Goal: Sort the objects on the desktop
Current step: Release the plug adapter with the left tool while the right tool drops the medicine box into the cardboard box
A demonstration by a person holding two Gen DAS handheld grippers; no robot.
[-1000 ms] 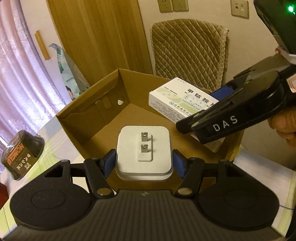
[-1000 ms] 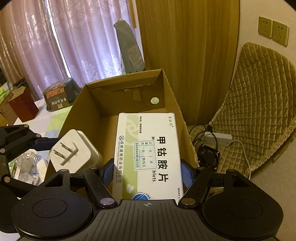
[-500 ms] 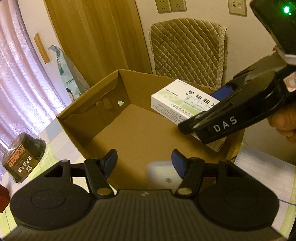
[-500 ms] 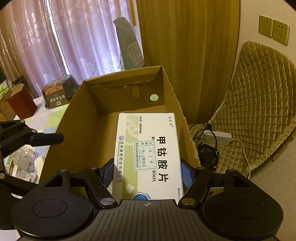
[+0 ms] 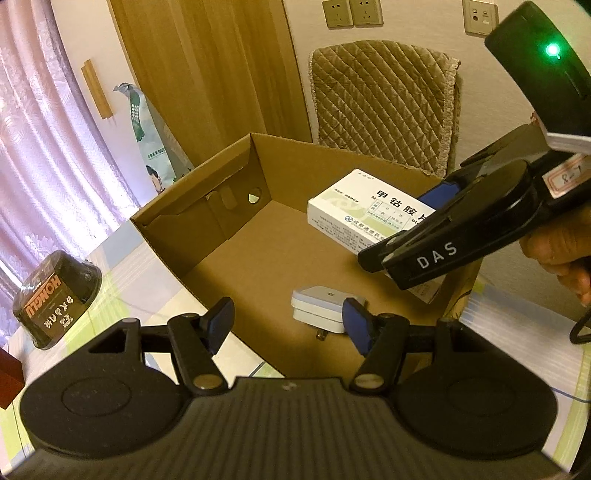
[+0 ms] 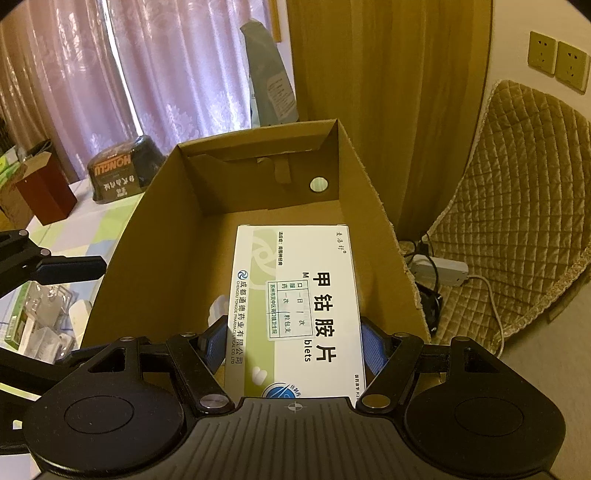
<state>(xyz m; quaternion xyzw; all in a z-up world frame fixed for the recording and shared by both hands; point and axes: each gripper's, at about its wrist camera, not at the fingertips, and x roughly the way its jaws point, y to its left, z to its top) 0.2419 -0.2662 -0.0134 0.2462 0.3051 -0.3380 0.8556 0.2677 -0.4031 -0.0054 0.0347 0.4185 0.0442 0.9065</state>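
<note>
- While the left gripper (image 5: 288, 319) hangs over the near rim of the one cardboard box (image 5: 192, 206), its two blue-padded fingers stand spread apart with nothing between them.
- One white plug adapter (image 5: 322, 308) lies on the box floor near the near wall, on its side, with one metal prong visible poking from its lower edge; it sits just beyond the left gripper's right finger, and whether they touch cannot be told.
- One white-and-green medicine box (image 6: 295, 310), printed with Chinese characters, is clamped flat between the two pads of the right gripper (image 6: 293, 341), above the right side of the cardboard box interior.
- From the left wrist view the same medicine box (image 5: 365, 210) is held clear of the floor, near the right wall, with a person's hand (image 5: 557, 251) on the right gripper's handle.
- The cardboard box stands open-topped on a table (image 5: 140, 291) covered in a pale green and white cloth, with one round hole in its far wall.
- One dark wrapped bowl lettered HONGLU (image 5: 55, 299) sits on the table to the left of the box, well apart from it.
- One quilted chair back (image 5: 380, 99) stands beyond the box.
- Three wall sockets (image 5: 351, 13) show on the wall above it.
</note>
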